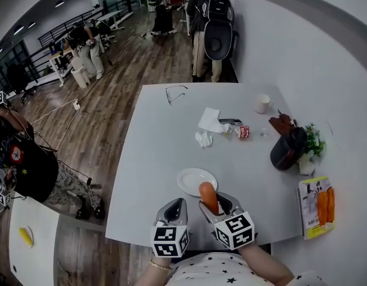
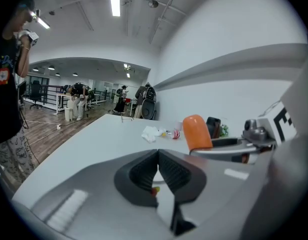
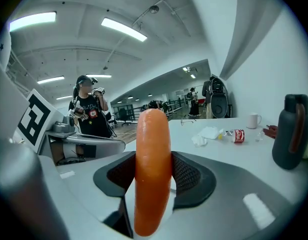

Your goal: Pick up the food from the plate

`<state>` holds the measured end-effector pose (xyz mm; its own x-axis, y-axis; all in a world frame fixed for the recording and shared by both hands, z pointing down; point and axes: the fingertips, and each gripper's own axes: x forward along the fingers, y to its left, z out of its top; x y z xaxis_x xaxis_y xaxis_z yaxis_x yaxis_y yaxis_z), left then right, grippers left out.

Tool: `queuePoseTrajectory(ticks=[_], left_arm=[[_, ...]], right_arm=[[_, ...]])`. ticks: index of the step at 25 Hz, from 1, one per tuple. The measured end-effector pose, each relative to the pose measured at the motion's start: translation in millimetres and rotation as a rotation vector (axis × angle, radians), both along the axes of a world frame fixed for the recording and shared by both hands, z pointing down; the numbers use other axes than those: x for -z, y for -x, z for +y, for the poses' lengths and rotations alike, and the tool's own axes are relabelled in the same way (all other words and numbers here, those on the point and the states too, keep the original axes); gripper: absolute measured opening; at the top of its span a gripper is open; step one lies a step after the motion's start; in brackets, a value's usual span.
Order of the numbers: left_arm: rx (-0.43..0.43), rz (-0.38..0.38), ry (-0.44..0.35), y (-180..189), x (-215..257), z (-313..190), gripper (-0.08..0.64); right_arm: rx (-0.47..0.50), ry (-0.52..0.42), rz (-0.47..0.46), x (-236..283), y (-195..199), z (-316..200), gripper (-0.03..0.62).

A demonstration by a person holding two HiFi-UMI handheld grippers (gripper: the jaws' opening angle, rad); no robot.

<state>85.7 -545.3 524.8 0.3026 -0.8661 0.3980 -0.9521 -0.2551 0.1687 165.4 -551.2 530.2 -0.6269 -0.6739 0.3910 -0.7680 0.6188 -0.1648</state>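
Note:
An orange sausage [image 3: 152, 171] stands upright between the pads of my right gripper [image 3: 153, 176], which is shut on it. In the head view the sausage [image 1: 208, 196] hangs just right of the empty white plate [image 1: 192, 180], near the table's front edge, with the right gripper [image 1: 217, 208] around it. My left gripper [image 1: 177, 208] sits beside it to the left, below the plate. Its jaws meet at the tips with nothing between them [image 2: 157, 166]. From the left gripper view the sausage [image 2: 196, 131] shows at the right.
Farther back on the white table [image 1: 148, 159] lie crumpled tissues [image 1: 204, 138], a small red can [image 1: 242, 131], glasses [image 1: 175, 92], a white mug [image 1: 263, 103] and a dark bottle [image 1: 288, 148] by a small plant. A book [image 1: 316, 206] lies at the right. People stand beyond the table.

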Motion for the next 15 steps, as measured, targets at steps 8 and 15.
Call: queuePoseTrajectory(ticks=[8,15], left_arm=[[0.007,0.008,-0.001,3.7,0.8,-1.6,0.008],[0.016,0.013,-0.003,4.1,4.0,-0.1,0.008]], right_arm=[[-0.012,0.009,-0.015,-0.9,2.0,-0.7,0.215],[-0.004,0.007,0.002,0.5,1.7,1.9,0.215]])
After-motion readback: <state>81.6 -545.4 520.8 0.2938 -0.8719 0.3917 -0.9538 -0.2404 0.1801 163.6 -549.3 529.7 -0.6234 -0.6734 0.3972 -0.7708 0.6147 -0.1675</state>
